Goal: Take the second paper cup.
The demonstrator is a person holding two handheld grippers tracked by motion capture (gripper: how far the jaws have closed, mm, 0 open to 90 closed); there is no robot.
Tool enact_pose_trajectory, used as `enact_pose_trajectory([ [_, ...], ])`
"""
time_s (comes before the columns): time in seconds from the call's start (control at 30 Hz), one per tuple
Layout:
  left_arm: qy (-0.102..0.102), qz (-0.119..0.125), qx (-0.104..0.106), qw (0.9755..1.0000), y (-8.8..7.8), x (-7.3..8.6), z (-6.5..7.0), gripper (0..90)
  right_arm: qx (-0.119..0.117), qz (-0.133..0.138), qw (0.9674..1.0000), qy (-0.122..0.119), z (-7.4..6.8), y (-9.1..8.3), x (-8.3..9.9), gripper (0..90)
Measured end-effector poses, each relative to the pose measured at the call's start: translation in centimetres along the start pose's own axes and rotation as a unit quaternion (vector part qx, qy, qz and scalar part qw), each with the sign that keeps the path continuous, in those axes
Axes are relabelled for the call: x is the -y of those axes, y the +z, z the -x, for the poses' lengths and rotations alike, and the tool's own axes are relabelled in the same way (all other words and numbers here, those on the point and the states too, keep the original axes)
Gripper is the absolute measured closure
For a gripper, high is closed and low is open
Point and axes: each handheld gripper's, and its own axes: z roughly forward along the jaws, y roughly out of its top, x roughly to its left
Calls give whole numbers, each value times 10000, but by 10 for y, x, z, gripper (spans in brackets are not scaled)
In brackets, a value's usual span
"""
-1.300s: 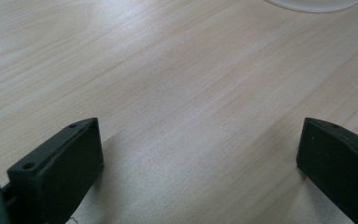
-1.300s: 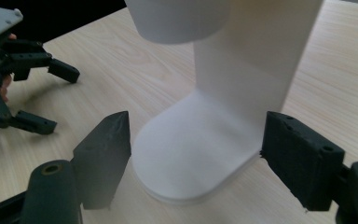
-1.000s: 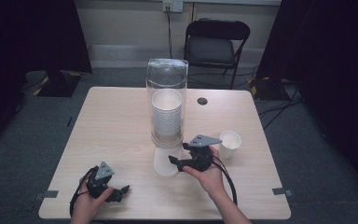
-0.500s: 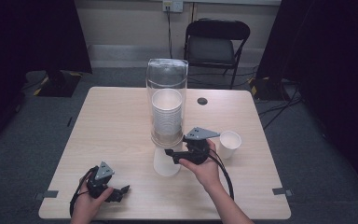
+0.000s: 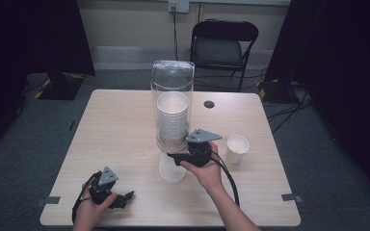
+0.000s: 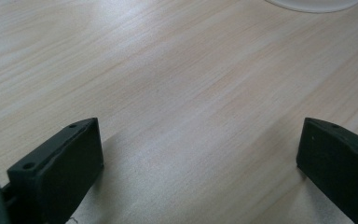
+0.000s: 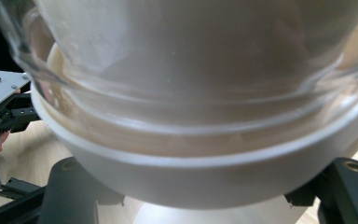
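The tongs (image 6: pixel 200 172) hang spread wide over the pale wooden table (image 6: pixel 177 84), jaws apart.

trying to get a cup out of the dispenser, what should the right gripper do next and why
Probably close the right gripper on the bottom cup, then pull down. In its own view the jaws flank that cup just under the dispenser rim without clearly pinching it. The left gripper rests open on the table.

no readable text, labels, brands, numbers or signs anywhere in these views.
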Motion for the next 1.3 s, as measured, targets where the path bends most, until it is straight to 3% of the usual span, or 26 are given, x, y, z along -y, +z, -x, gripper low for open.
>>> enact_pose_trajectory([
  [0.13, 1, 0, 0, 10000, 0, 0, 0, 0, -17, 52, 10000, 45, 1, 0, 2, 333],
  [0.4, 24, -1, -13, 10000, 0, 0, 0, 0, 185, 286, 9991, -253, -2, 2, 12, 357],
  [0.53, 2, 1, -1, 10000, 0, 0, 0, 0, 124, 345, 9991, -218, 0, 2, 13, 350],
  [0.6, -2, 0, 0, 10000, 0, 0, 0, 0, 68, 408, 9990, -141, 0, 2, 13, 332],
  [0.7, -2, 2, 0, 10000, 0, 0, 0, 0, 183, 528, 9984, 4, 0, 4, 12, 199],
  [0.93, -4, 2, 1, 10000, 0, 0, 0, 0, 157, 577, 9982, -92, -2, 11, 12, 332],
  [1.3, 28, 9, -13, 10000, 0, 0, 0, 0, 176, 625, 9976, -254, -1, 11, 16, 350],
])
